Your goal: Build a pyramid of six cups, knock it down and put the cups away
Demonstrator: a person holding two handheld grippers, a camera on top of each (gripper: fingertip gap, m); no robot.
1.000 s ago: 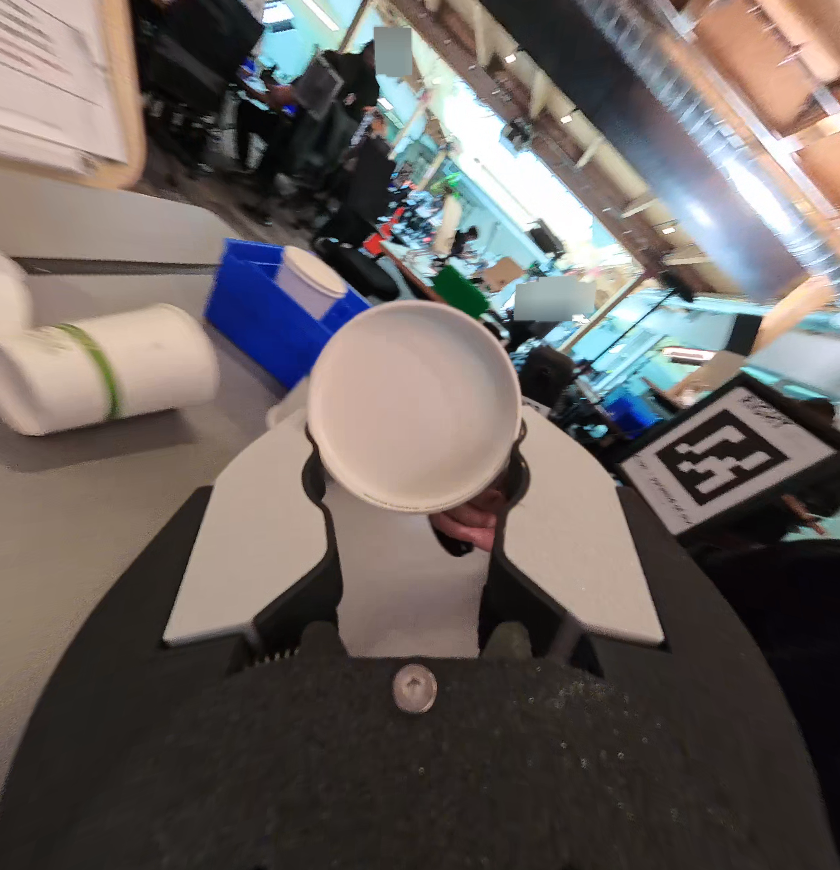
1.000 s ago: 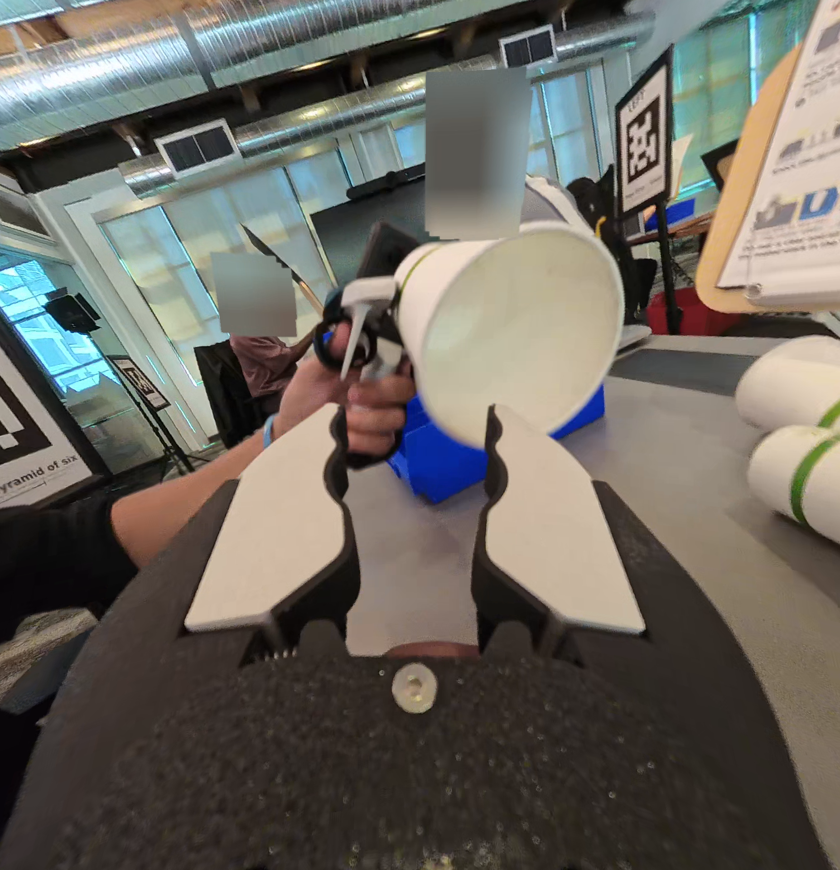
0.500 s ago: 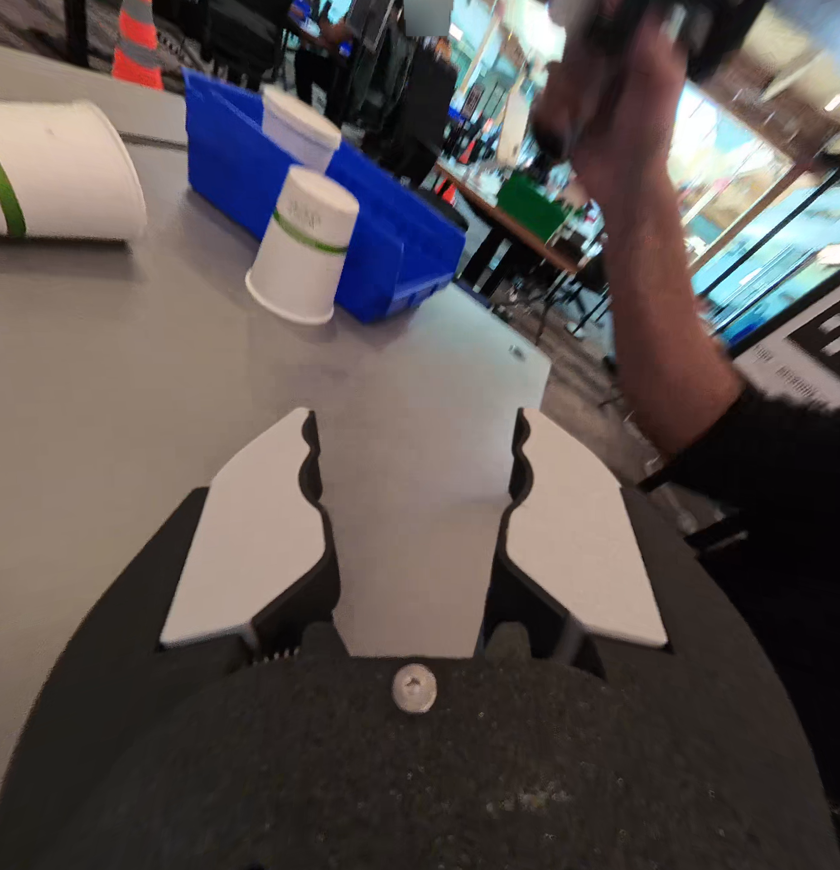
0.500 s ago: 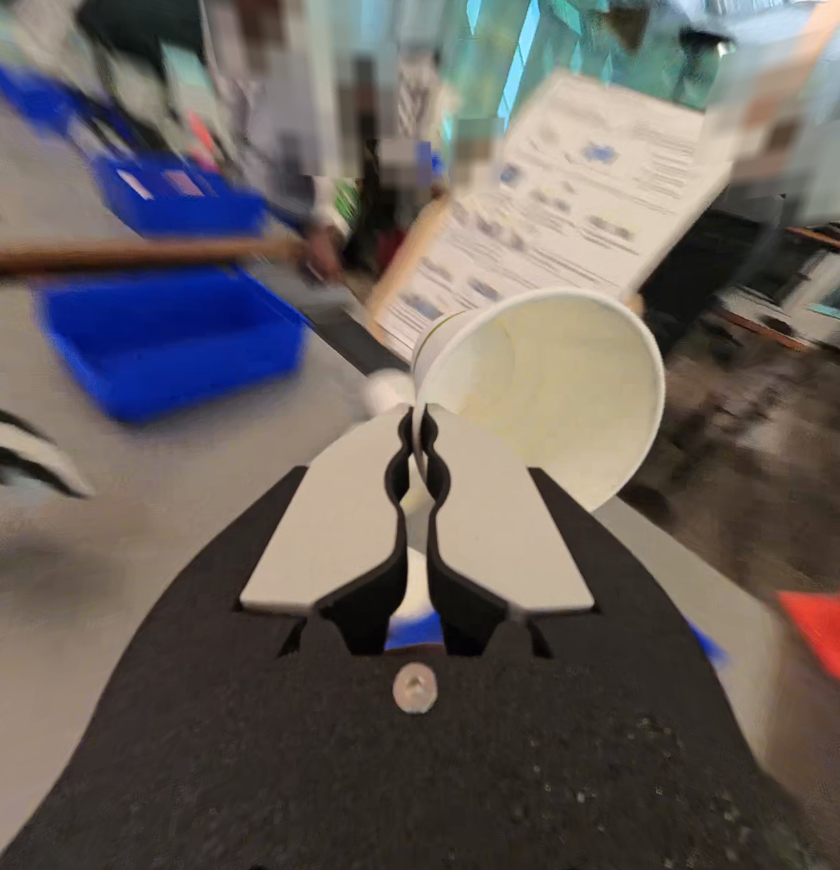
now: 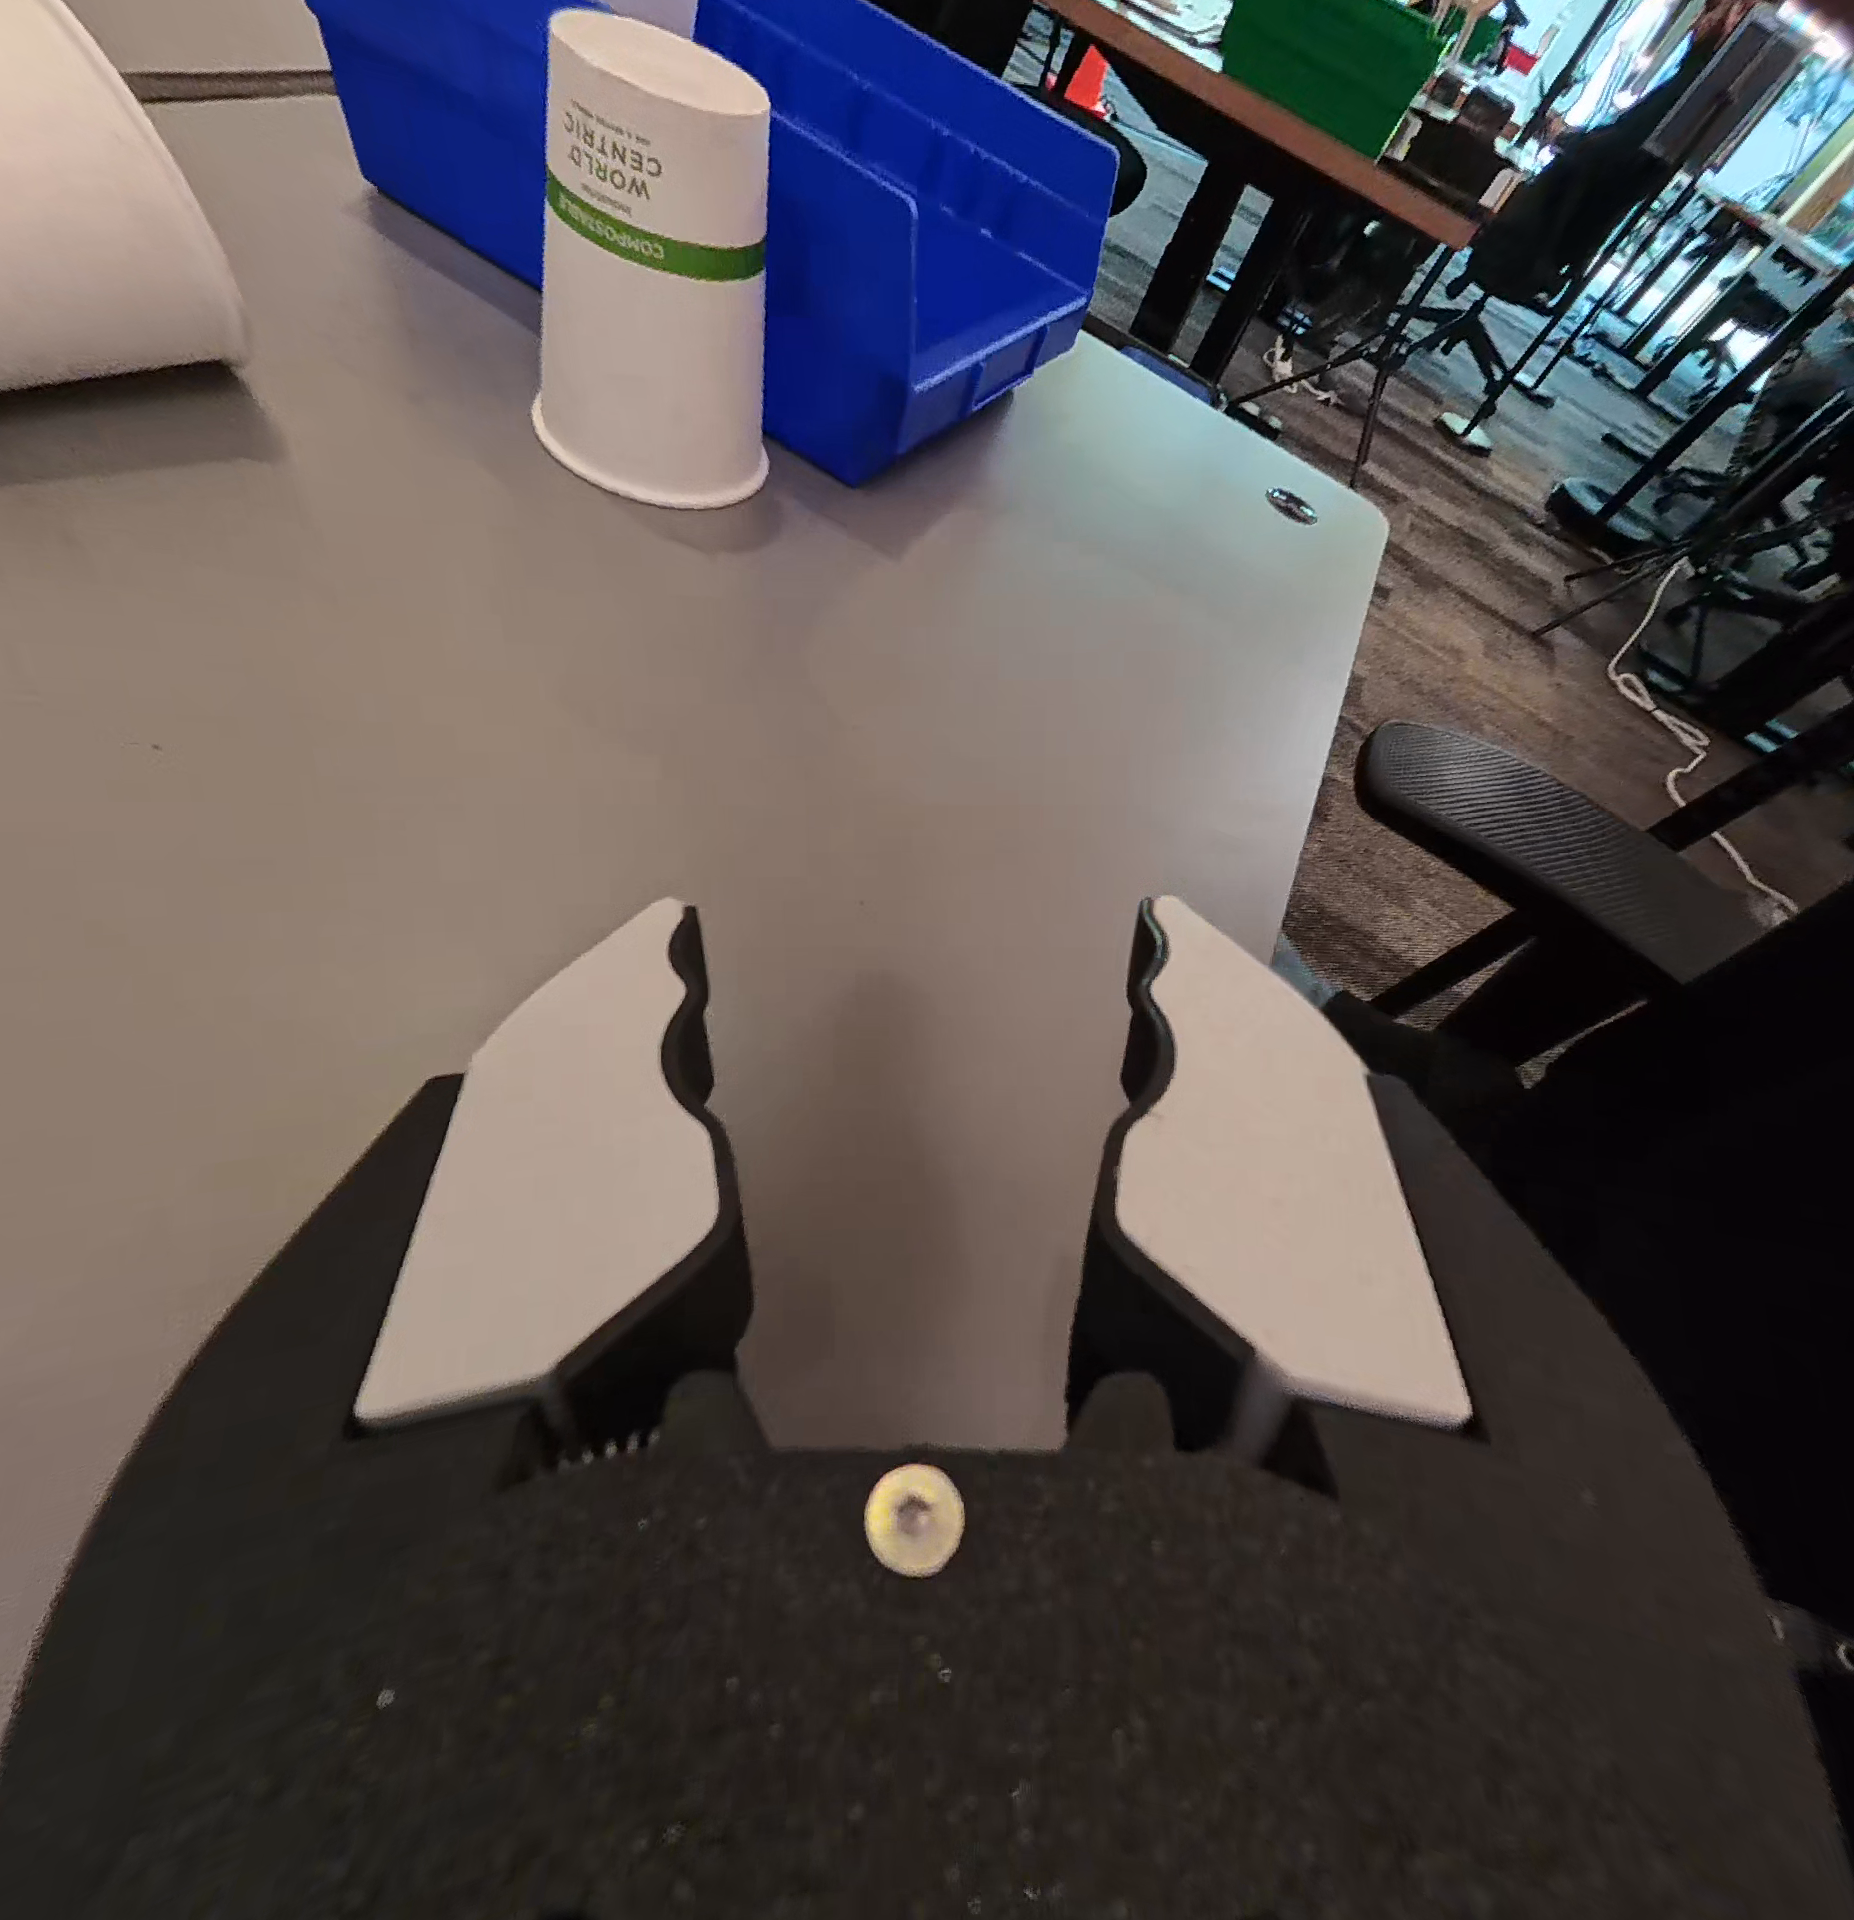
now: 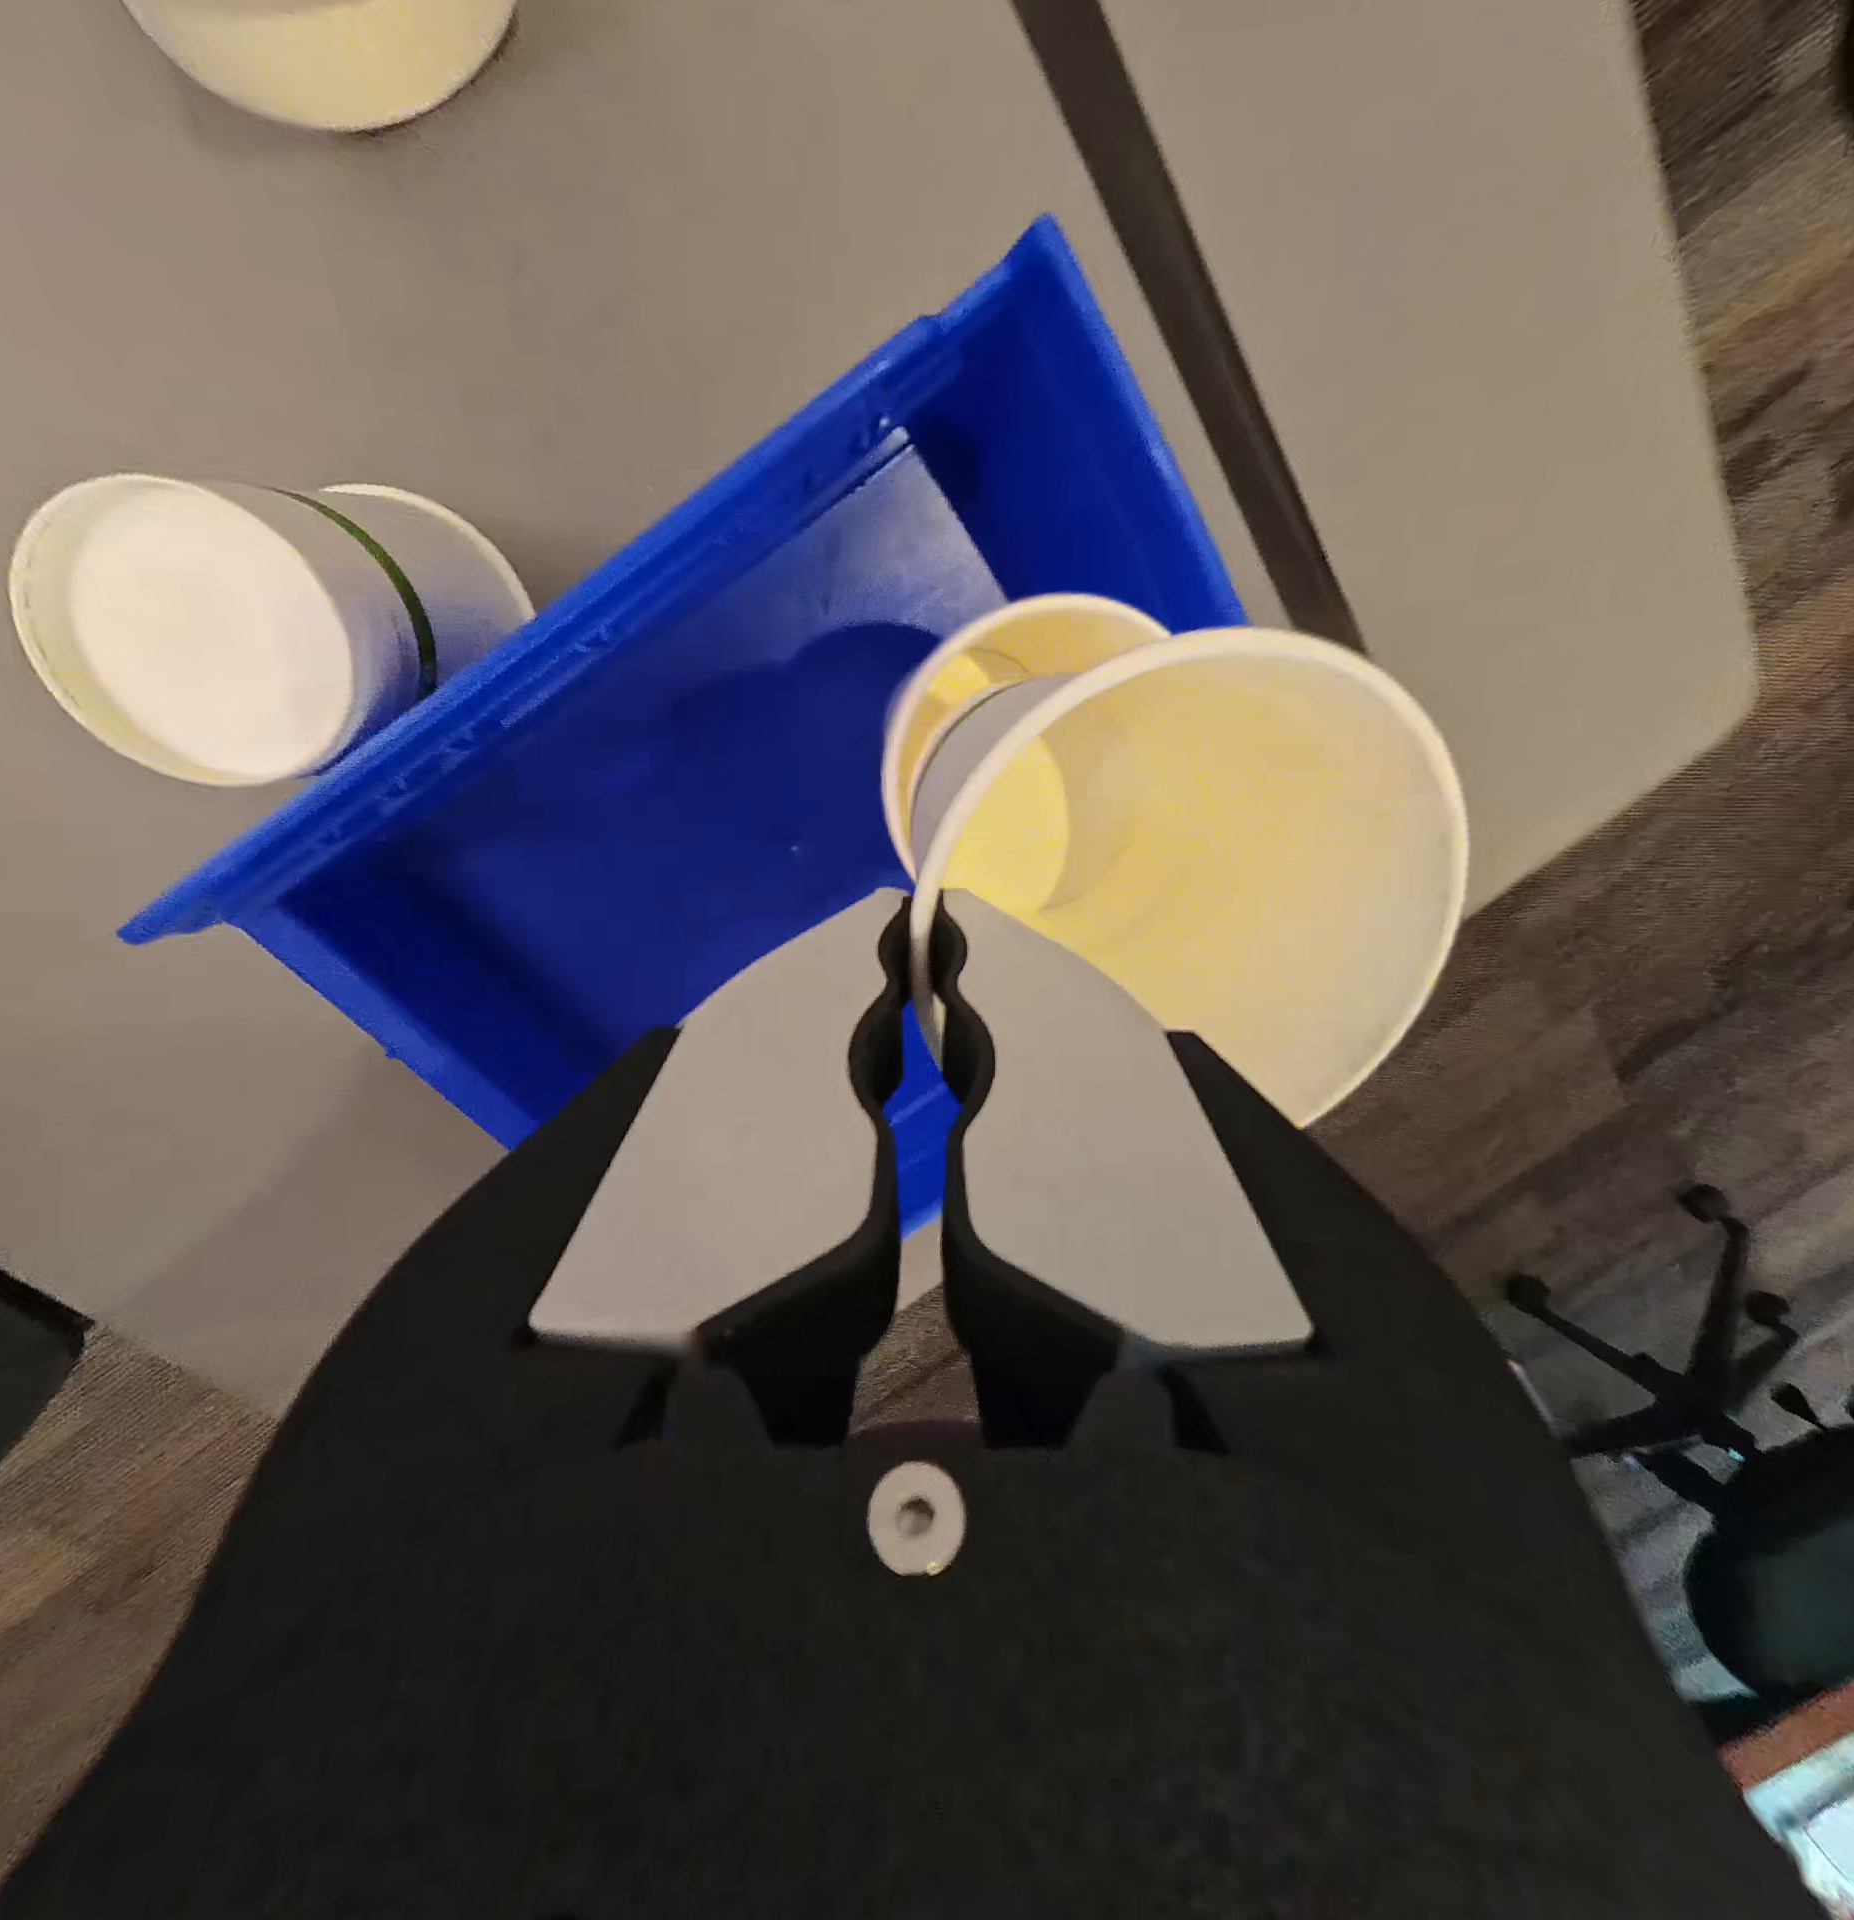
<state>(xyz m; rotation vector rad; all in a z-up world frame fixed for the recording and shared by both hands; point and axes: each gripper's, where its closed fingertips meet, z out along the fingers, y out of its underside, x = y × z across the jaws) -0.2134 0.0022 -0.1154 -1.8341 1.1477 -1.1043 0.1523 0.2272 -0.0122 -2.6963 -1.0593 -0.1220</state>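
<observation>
left wrist view: left gripper (image 5: 918, 977) spread wide, empty, above grey table (image 5: 383, 727). upside-down cup (image 5: 653, 270), white with green band, stands on the table touching the blue bin (image 5: 902, 260). another cup (image 5: 81, 229) lies on its side at far left. office chair (image 5: 1546, 842) beyond the table edge.

right wrist view: right gripper (image 6: 921, 940) clenched on the rim of a held cup (image 6: 1193, 862), mouth toward camera, over the bin (image 6: 632, 831); a second cup (image 6: 964, 675) sits in the bin just beneath it. upside-down cup (image 6: 216, 634) against the bin's outer wall. one more cup (image 6: 320, 52) at top edge.
</observation>
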